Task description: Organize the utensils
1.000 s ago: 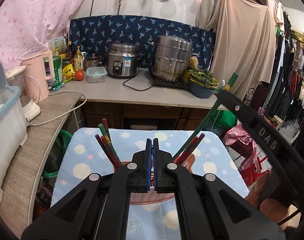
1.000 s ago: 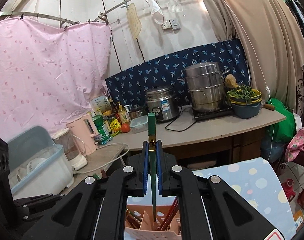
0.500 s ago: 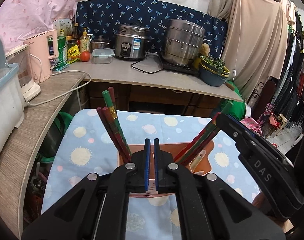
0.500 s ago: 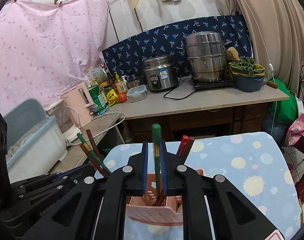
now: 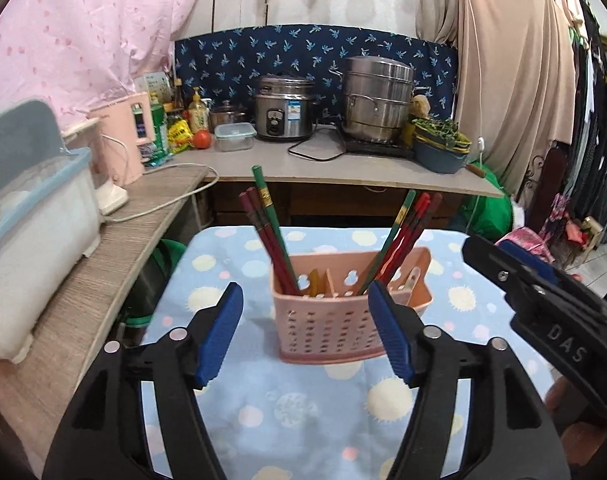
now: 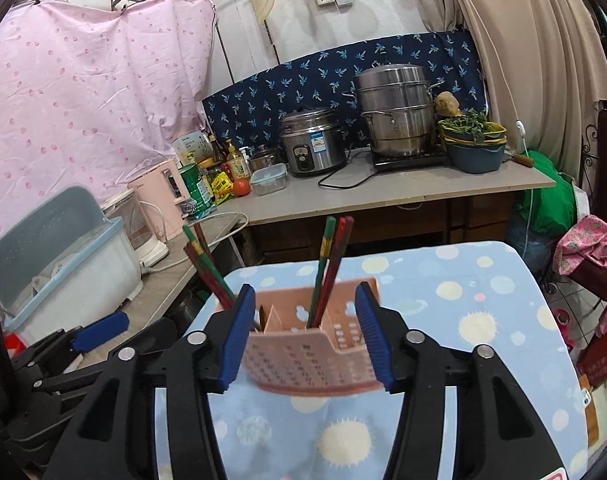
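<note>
Left gripper (image 5: 305, 328): jaws have just been opening and stand apart, nothing between the blue pads, which hang just short of the basket's near wall. Right gripper (image 6: 301, 334): jaws have just been opening too, released, pads flanking the near end of the basket without pressing it. Basket (image 5: 331, 328): pink, perforated, divided into compartments, upright on the cloth (image 5: 303, 404), pale blue with spots. Chopsticks, left bunch (image 5: 265, 226): red and green, leaning left from the left compartment. Chopsticks, right bunch (image 5: 403, 236): red and green, leaning right from a compartment further right. Counter (image 5: 343, 168) behind the cloth: rice cooker (image 5: 283, 114), steamer pot (image 5: 377, 100), blue bowl of greens (image 5: 439, 148), tomato (image 5: 201, 140), lidded box (image 5: 235, 136), bottles. Side shelf at left: pink kettle (image 5: 123, 136), lidded bin (image 5: 27, 216).
</note>
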Demonstrator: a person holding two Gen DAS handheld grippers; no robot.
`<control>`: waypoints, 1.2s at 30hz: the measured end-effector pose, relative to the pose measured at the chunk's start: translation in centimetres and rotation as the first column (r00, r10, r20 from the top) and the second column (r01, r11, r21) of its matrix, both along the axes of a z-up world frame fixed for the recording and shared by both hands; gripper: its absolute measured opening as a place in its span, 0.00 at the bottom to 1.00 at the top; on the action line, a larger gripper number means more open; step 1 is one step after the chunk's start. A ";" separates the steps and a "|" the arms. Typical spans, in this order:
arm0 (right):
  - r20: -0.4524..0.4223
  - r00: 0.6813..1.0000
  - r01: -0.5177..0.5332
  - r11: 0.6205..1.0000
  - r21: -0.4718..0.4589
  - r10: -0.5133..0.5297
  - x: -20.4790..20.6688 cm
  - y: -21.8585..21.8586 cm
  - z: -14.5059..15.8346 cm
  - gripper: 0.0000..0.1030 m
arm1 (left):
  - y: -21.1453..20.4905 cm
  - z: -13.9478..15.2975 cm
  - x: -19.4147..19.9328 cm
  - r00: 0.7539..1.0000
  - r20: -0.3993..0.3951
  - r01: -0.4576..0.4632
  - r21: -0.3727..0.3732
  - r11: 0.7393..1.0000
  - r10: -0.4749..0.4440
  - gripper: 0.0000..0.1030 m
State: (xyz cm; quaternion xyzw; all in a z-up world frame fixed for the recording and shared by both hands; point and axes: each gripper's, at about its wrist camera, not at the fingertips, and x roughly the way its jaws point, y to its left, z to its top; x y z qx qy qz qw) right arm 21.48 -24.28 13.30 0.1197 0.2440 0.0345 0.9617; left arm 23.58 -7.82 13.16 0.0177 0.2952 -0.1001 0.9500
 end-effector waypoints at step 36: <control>-0.087 0.986 0.125 0.975 -0.181 -0.143 -11.0 1.9 -6.0 0.70 | 2.1 -6.6 -8.7 0.989 -0.070 -0.124 0.091 0.988 0.130 0.82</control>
